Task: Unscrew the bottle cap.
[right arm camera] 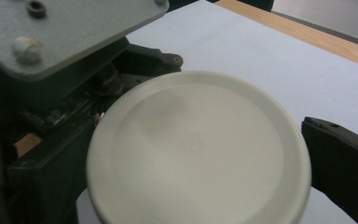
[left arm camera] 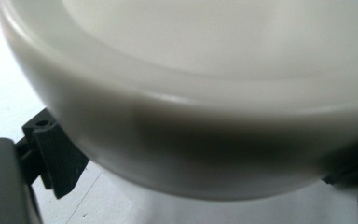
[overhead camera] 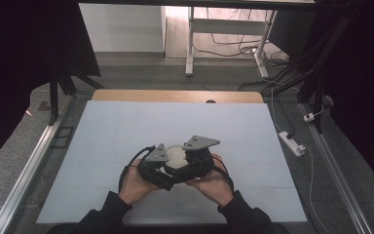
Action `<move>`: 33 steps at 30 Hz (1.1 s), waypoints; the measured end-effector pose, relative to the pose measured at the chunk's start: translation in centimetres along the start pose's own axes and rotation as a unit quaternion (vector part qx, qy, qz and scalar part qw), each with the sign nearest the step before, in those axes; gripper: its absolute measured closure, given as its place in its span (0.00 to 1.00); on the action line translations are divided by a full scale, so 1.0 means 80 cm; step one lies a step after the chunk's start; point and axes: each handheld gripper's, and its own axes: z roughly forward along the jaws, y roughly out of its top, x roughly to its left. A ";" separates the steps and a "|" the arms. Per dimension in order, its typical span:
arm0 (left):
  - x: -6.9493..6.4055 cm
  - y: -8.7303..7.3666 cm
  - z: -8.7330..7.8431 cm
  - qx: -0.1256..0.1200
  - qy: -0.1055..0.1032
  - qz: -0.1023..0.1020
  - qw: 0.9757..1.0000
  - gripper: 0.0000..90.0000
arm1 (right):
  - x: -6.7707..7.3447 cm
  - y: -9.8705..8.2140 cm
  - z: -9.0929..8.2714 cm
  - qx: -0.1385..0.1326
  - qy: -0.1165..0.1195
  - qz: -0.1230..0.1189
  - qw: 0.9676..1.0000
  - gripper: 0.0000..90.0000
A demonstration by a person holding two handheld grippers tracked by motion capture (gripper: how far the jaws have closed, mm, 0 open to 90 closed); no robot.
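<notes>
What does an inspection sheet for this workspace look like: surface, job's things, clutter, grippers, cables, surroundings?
Surface: pale blue mat on a wooden table.
Job's things: one round white lid, near the mat's middle, between the two grippers.
Clutter: nothing seen on the mat.
Grippers: left gripper and right gripper both hand-held and close against the lid from opposite sides; the right one's jaws straddle the lid; whether either clamps it cannot be told.
Cables: a black cable loops from the left gripper; loose cables and a white power strip lie on the floor at right.
Surroundings: grey floor, black curtains at both sides, a white desk frame beyond.
</notes>
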 end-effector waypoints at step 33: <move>0.005 0.000 -0.003 0.002 -0.113 0.063 0.992 0.08 | -0.037 -0.005 -0.011 0.001 0.214 -0.082 0.973 0.08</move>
